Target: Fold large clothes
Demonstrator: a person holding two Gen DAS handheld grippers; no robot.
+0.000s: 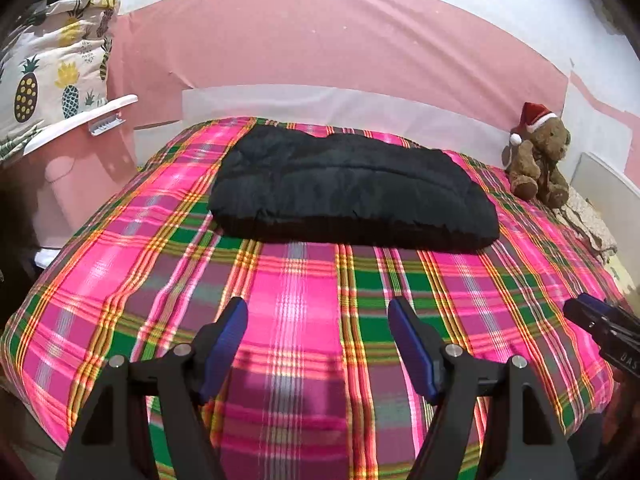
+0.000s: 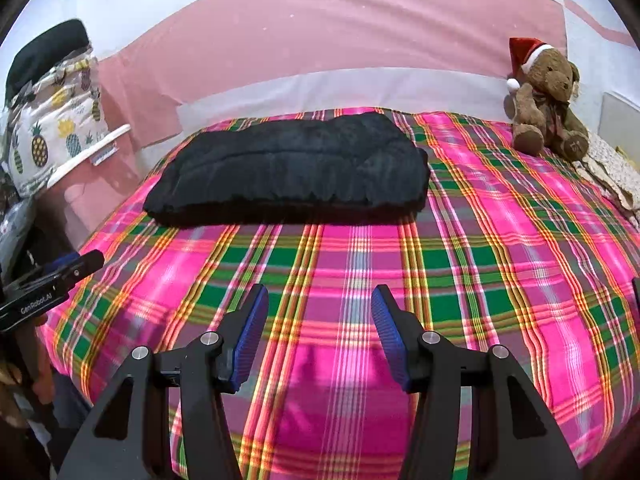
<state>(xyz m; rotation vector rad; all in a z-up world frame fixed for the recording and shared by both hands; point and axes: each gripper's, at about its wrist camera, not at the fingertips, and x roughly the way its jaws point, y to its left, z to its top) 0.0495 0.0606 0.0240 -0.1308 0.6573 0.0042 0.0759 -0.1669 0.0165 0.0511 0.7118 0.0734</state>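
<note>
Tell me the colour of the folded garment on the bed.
Black; the folded garment shows best in the right wrist view.

both wrist views are bright and strongly saturated; the plaid bedspread glows almost neon pink. light falls from above and behind the cameras, so each tool casts a soft shadow onto the cloth directly below: under the left tool and under the right tool. the black folded garment is so dark that its surface detail is nearly lost, and a narrow shadow lines its near edge. fisheye distortion bows the bed and the pink wall into arcs. the corners vignette to black. the left margins are smeared and out of focus, while the centre stays sharp.
</note>
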